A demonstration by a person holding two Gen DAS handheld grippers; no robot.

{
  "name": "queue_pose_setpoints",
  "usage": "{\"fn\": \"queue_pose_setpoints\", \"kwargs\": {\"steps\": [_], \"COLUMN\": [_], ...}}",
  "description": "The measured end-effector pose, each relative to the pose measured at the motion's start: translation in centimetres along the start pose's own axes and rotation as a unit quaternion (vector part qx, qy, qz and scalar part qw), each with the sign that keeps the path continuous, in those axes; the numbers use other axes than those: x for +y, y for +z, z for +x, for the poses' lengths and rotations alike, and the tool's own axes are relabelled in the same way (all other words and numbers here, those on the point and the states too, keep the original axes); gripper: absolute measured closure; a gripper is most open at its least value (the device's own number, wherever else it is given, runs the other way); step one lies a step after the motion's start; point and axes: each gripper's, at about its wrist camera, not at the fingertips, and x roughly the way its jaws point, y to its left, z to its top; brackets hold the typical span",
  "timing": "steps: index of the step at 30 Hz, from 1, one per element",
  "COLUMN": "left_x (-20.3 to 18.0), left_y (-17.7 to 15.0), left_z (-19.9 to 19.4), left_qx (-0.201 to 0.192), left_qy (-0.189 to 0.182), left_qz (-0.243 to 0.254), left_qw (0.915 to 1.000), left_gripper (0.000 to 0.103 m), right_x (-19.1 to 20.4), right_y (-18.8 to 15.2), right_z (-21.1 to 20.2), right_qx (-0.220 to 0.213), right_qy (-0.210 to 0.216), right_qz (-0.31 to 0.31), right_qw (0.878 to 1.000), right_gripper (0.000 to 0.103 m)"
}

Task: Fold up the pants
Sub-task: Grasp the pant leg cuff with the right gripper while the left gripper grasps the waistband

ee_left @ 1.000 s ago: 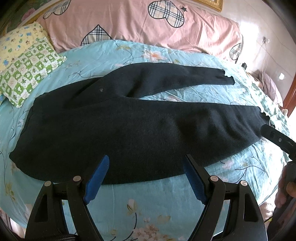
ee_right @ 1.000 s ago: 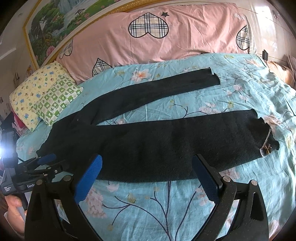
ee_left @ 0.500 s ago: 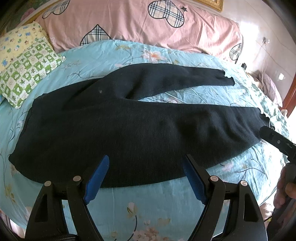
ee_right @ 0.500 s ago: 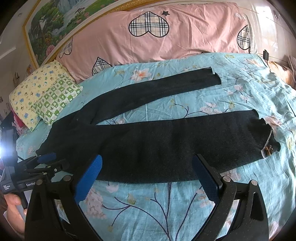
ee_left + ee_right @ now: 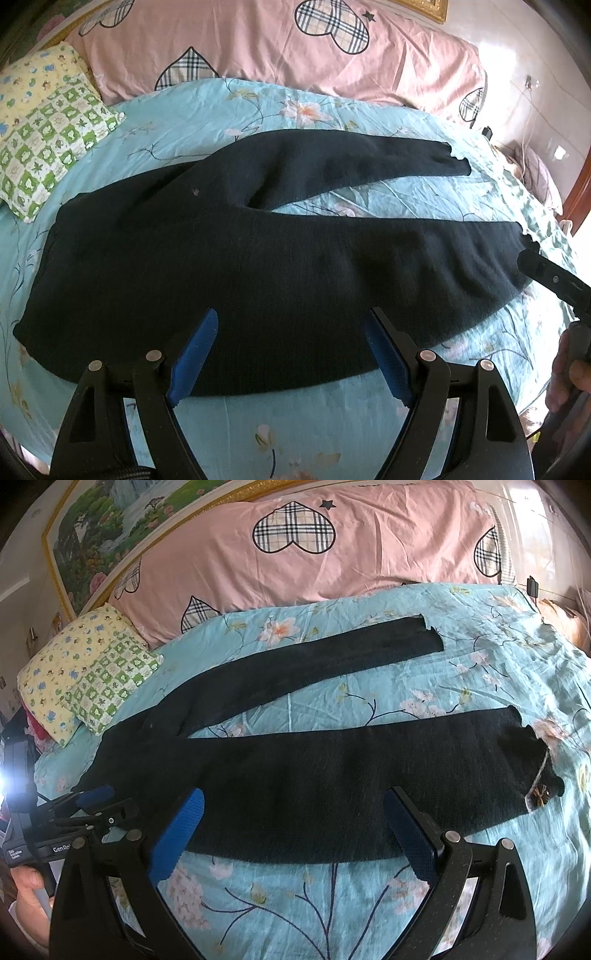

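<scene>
Black pants [image 5: 258, 258] lie flat and unfolded across a blue flowered bedsheet [image 5: 295, 424].

The legs splay apart in a V with bare sheet between them — waist toward the checked pillow [image 5: 48, 147], cuffs toward the far side. The left gripper [image 5: 291, 354] hangs over the near edge of the pants, jaws wide and holding nothing; the right gripper [image 5: 295, 830] does the same over the near leg — a strip of bare sheet lies under both. A pink cover [image 5: 314, 554] lines the far edge.
</scene>
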Motion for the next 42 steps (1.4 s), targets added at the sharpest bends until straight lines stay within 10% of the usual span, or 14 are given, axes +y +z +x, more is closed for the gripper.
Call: {"fn": "queue_pose_setpoints", "kwargs": {"steps": [20, 42], "left_x": [-0.4, -1.6], "left_y": [4.8, 18.1], "left_z": [2.5, 10.6], "left_qx": [0.005, 0.013], "left_qy": [-0.006, -0.032], "left_qz": [-0.001, 0.056], "left_qw": [1.0, 0.9978], "left_gripper": [0.021, 0.021], "right_x": [-2.8, -10.9], "right_y": [4.7, 15.8], "right_z": [2.3, 9.8], "right_qx": [0.015, 0.04], "right_qy": [0.0, -0.007], "right_qz": [0.014, 0.04], "right_qw": [1.0, 0.998], "right_gripper": [0.005, 0.005]}}
